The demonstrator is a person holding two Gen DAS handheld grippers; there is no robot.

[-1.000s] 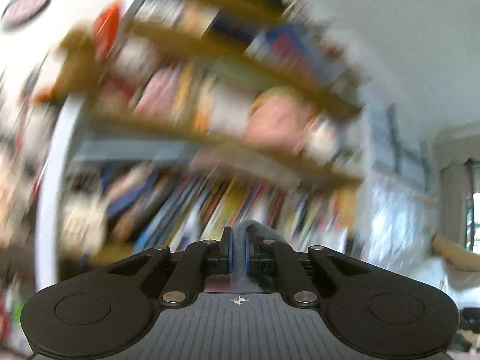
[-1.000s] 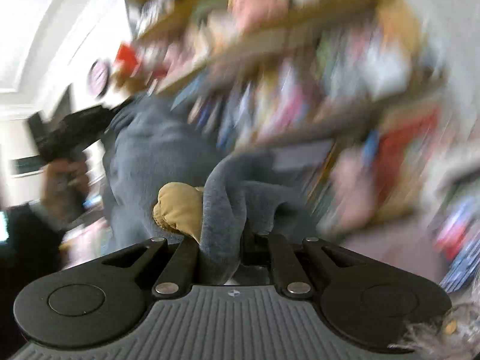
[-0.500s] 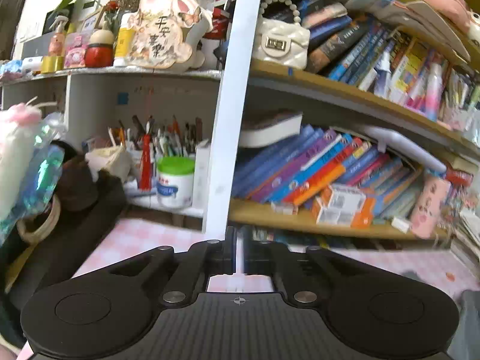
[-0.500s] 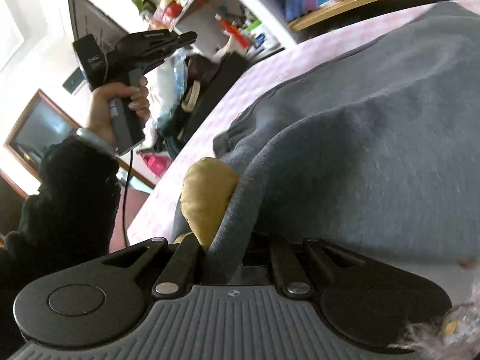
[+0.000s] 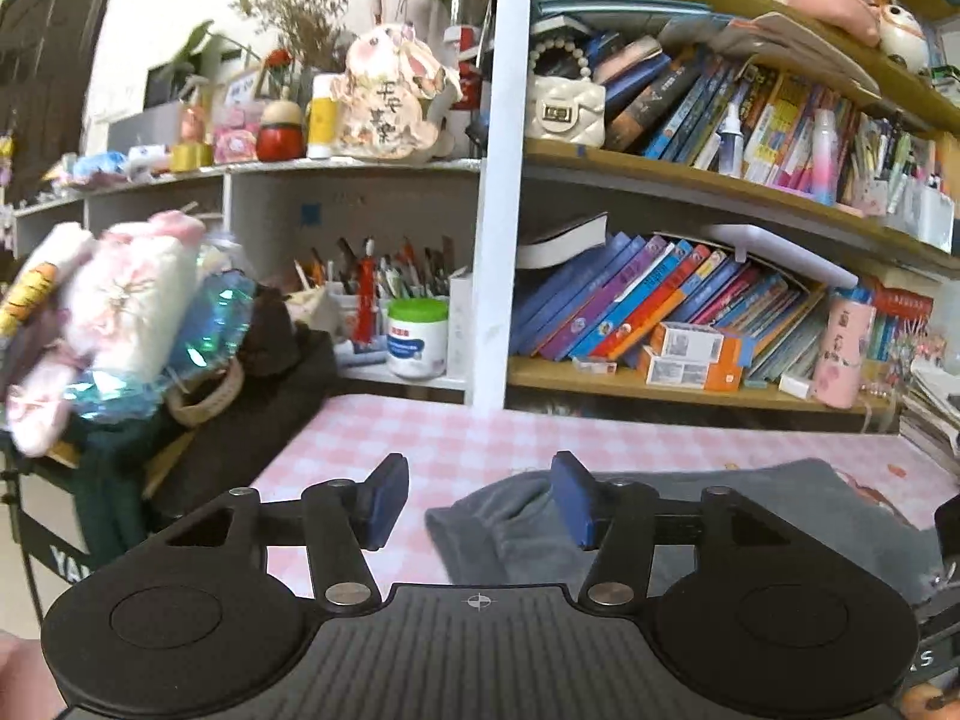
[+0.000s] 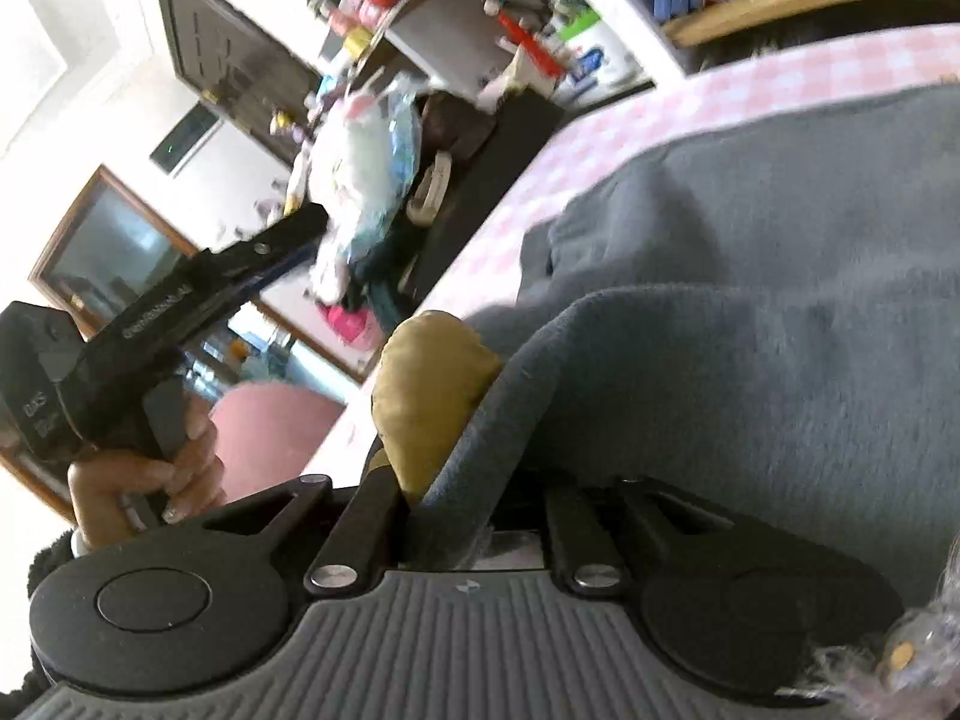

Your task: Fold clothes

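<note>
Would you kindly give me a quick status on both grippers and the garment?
Left gripper opening, nothing between pads. Right gripper opening, grey garment fold between its fingers. Garment on pink checked table; nothing in the way.

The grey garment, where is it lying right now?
The grey garment lies spread on the pink checked tablecloth below the bookshelf; in the right wrist view a fold of it sits in the right gripper.

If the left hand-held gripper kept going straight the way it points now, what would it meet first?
Probably the pink checked tablecloth, just past the near corner of the grey fleece garment lying below the opening left hand-held gripper. Beyond stands the white shelf post. Depth is unclear.
</note>
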